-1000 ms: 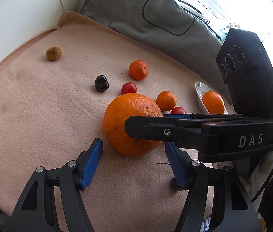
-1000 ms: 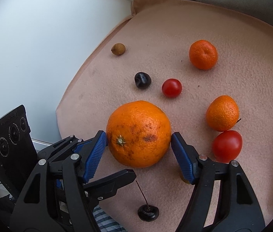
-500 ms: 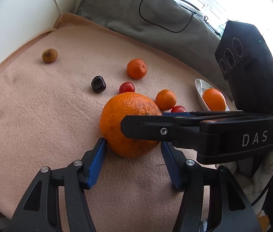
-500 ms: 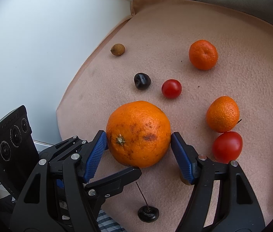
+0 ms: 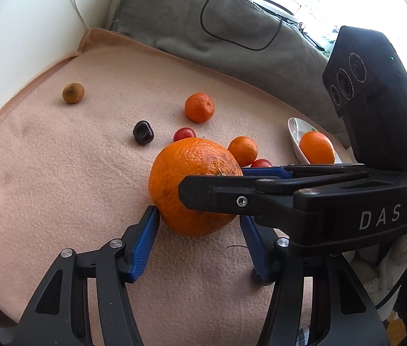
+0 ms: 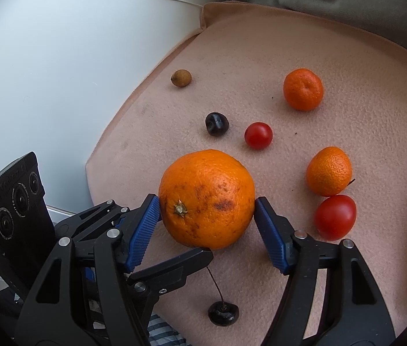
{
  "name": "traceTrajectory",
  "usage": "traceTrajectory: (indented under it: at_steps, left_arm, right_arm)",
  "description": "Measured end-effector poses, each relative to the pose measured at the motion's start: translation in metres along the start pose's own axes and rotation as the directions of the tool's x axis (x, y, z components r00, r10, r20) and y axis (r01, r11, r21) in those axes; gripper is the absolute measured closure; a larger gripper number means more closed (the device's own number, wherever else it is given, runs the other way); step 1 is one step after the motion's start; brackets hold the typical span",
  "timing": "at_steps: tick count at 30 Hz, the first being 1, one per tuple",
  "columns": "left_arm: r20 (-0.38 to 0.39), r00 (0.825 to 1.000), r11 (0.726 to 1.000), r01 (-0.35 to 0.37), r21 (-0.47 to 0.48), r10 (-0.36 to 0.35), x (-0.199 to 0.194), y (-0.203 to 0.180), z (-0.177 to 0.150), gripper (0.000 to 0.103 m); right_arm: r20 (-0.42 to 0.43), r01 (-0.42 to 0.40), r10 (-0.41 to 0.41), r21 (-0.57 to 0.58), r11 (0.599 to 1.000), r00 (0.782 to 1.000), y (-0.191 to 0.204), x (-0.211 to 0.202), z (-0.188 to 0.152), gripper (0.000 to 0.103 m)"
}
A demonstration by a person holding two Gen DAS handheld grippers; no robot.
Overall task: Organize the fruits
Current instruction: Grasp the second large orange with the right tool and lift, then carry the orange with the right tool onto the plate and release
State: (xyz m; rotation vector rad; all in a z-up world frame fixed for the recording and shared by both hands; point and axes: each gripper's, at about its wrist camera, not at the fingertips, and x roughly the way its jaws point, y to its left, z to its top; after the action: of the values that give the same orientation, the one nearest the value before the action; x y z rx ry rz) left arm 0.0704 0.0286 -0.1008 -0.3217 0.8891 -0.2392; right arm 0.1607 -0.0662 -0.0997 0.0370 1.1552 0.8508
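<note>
A large orange [image 5: 191, 184] [image 6: 206, 199] lies on the pink cloth [image 5: 59, 173]. My right gripper [image 6: 206, 216] has both blue pads pressed on the orange's sides. My left gripper [image 5: 200, 236] is open around the orange's near side; its left pad touches the orange, while the right gripper's finger crosses in front. Two mandarins [image 6: 303, 88] [image 6: 328, 170], a small tomato [image 6: 258, 135], a bigger tomato [image 6: 335, 216], a dark cherry [image 6: 216, 123] and a brown fruit [image 6: 181, 77] lie scattered on the cloth.
A white dish [image 5: 297, 135] holding another mandarin [image 5: 316, 147] stands at the cloth's right edge. A stemmed dark cherry [image 6: 222, 312] lies near the front edge. A grey blanket [image 5: 217, 31] with a black cable lies behind. A white surface [image 6: 59, 72] borders the left.
Both grippers have closed in on the large orange. The right pads now touch its sides and the left gripper has moved forward around it.
</note>
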Motion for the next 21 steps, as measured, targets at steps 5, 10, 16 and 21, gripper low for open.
traceTrajectory:
  at_steps: [5,10,16,21]
  left_arm:
    - [0.012,1.0,1.0,0.005,0.011,-0.005,-0.004,-0.006,0.002,0.046]
    - [0.021,1.0,0.999,0.014,0.037,-0.015,-0.008,-0.018,0.006,0.046]
    - [0.024,0.999,0.997,0.035,0.066,-0.036,-0.008,-0.038,0.01,0.046]
    - [0.019,0.998,0.993,0.058,0.105,-0.06,-0.003,-0.061,0.013,0.046]
  right_arm:
    - [0.02,0.009,-0.008,-0.011,1.0,1.0,0.002,-0.011,-0.001,0.033]
    - [0.046,0.022,-0.021,-0.016,1.0,0.999,0.001,-0.026,-0.004,0.033]
    - [0.078,0.037,-0.036,-0.003,0.999,0.996,-0.008,-0.048,-0.01,0.033]
    - [0.107,0.057,-0.058,0.013,0.998,0.993,-0.022,-0.07,-0.017,0.033]
